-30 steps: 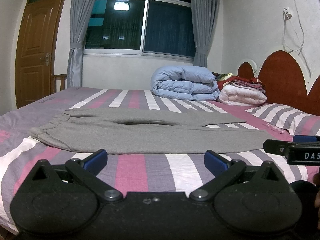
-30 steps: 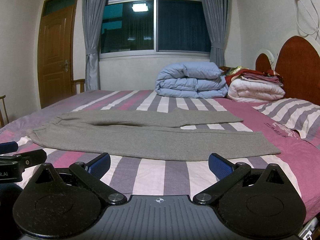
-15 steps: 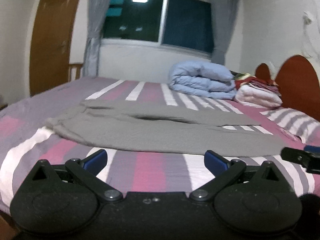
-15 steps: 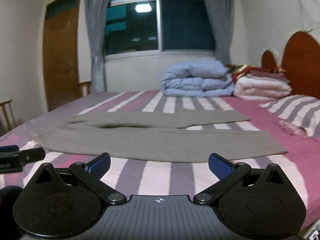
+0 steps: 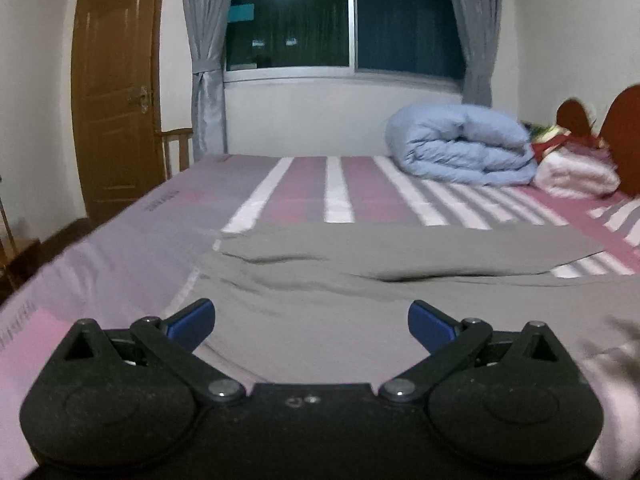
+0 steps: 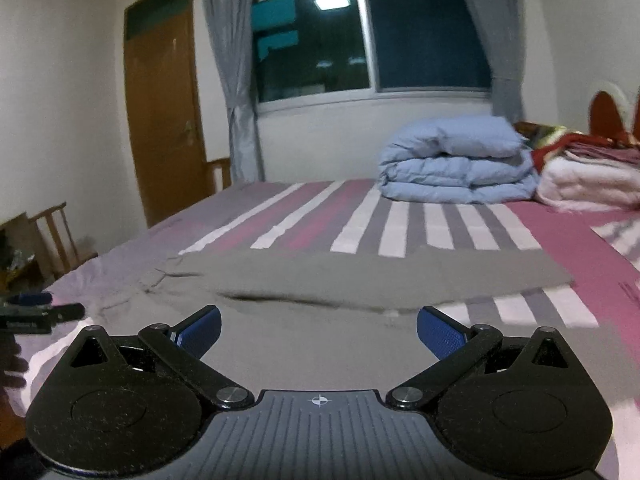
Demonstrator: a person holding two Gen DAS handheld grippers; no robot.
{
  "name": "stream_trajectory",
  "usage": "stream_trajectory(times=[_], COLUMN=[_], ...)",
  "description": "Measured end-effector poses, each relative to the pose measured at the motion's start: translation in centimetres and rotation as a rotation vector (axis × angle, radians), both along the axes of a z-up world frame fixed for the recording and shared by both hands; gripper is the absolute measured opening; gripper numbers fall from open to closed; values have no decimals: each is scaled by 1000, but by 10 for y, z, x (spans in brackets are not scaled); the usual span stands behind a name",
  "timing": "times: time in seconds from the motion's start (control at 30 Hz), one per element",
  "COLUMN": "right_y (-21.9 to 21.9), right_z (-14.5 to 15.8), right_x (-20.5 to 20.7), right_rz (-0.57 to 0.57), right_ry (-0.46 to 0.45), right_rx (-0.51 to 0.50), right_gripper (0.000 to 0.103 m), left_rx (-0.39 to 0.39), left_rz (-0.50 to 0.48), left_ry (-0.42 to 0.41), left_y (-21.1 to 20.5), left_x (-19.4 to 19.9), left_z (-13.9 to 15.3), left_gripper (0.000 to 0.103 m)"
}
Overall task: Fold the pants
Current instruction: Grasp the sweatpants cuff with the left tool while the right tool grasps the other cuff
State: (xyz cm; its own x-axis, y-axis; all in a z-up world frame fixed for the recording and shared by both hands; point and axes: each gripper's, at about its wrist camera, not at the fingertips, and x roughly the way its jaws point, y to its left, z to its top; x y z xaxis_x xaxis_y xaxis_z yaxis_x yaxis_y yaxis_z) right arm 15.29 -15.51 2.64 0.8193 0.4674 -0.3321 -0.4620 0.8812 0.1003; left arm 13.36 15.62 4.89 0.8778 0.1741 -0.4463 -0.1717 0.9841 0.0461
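1. bed (image 5: 304, 184): striped sheet, takes up most of both views; it's your work surface, everything below is placed relative to the pants.
2. pants (image 5: 360, 280): grey, laid flat across the near part of the bed, two legs running off to the right with a gap between them, waistband end at left. spread like that so, i'd judge, one leg can go over the other first. not folded yet.
3. duvet (image 6: 456, 168): blue, folded, well behind the pants toward the window; red and white bedding pile (image 6: 592, 176) just right of it. neither in your way.
4. door (image 5: 116, 92): far left-behind the pants, irrelevant.
5. left gripper (image 5: 311, 320): jaws spread wide, nothing between them, low over the near pants edge by the waistband.
6. right gripper (image 6: 319, 330): also released and empty, over the near leg.
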Motion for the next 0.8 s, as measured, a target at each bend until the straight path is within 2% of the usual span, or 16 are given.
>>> stream_trajectory(times=[0.13,0.2,0.23,0.27,0.4,0.47,0.57,0.7,0.8], right_y=[31,45,51,58,91,109,133,148,156], right_z=[8,6,3,0,-15,-25,-45,-70,-85], right_x=[63,97,117,138,222,259,308,351,374], right_rz=[45,75,85,96,122,144,180,220,246], right_ry=[-3,-2,13,27,56,68,81,95,97], right_rx=[-88,-107,-105,-102,-130,-148,-208,-240,-284], right_gripper=[103,103,103,103,103,102,76,75,71], left_rx=[75,98,90,71,69,42,5,-69,-56], left_rz=[-33,-41,-45,-53,-54,-72,-80,-70,-83], left_ry=[55,84,103,115,146,178,244,285,320], left_y=[50,79,94,109,150,166,184,201,209], left_x=[51,81,98,115,183,212,254,290,313], left_z=[2,-1,-2,-4,-15,-27,-52,-80,-94], left_gripper=[93,80,74,73,70,67,57,56,55])
